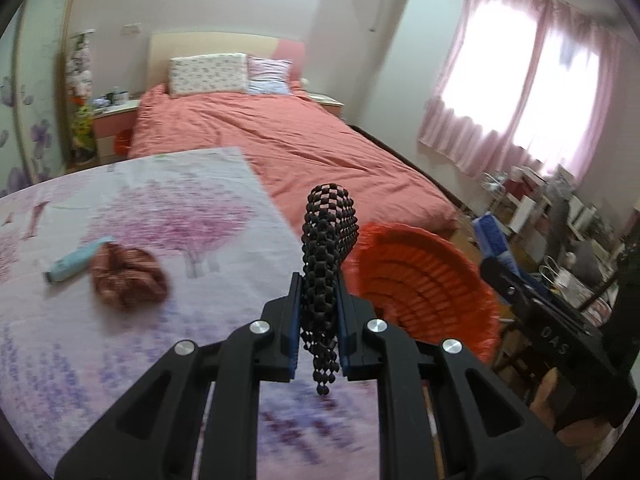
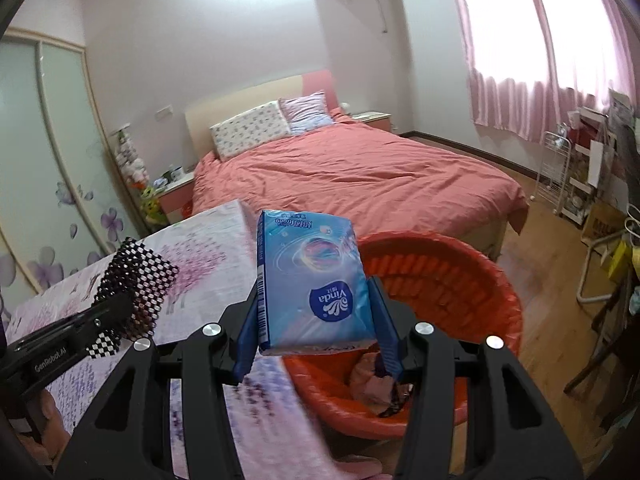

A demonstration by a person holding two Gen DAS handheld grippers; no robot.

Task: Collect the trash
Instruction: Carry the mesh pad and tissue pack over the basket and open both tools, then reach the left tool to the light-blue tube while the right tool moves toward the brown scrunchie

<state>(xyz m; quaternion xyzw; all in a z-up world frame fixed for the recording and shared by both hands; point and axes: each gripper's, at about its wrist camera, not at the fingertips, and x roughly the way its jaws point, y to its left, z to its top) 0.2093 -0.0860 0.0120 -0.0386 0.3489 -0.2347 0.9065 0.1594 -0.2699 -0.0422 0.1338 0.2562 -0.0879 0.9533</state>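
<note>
In the left wrist view, the left gripper is seen clamped on a black mesh piece; its jaws are pressed against the mesh from both sides, with the upper part of the mesh standing up past the fingertips and a loose end hanging below them. At about two o'clock from that gripper, just beside the mesh, the red plastic basket is seen, tilted toward the camera. At about ten o'clock, on the flower-printed table cover, a brown crumpled cloth lies touching a light blue tube. The pink bed is seen behind, at twelve o'clock.

In the right wrist view, the right gripper is seen gripping a blue Vinda tissue pack, which is held upright between the blue pads, its logo upside down. The pack is held above the near rim of the basket, which sits at about two o'clock from the fingertips, beside the table edge. Crumpled pinkish scraps lie in the basket's bottom. At nine o'clock the other gripper is visible over the table cover, with the mesh piece in its jaws
</note>
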